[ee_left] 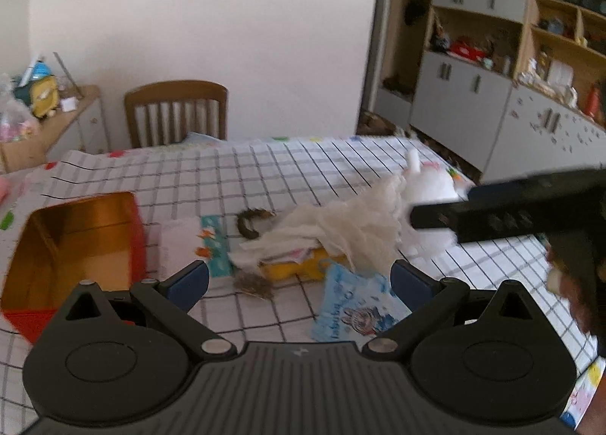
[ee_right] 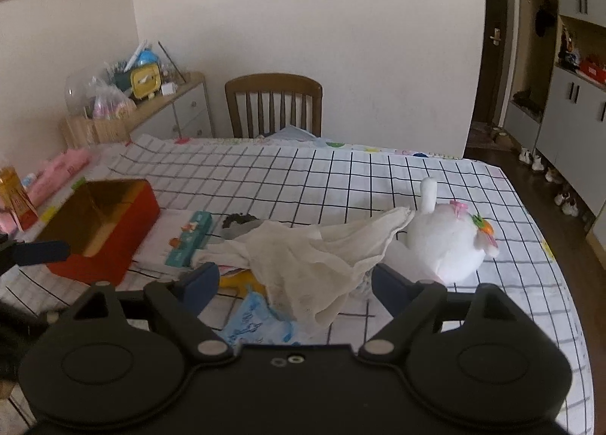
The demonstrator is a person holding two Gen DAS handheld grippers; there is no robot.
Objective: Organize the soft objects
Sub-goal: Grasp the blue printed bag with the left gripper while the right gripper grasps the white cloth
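Note:
A crumpled white cloth lies on the checked table over a yellow item; it also shows in the left wrist view. A white plush toy with a small flower lies to its right, also in the left wrist view. An open red box with a gold inside stands at the left, also in the left wrist view. My left gripper is open above the pile. My right gripper is open over the cloth's near edge. Both are empty.
A teal packet, a blue wipes pack, a dark hair tie and a brown tuft lie around the cloth. A wooden chair stands behind the table. Pink packs sit at the far left. Cabinets line the right wall.

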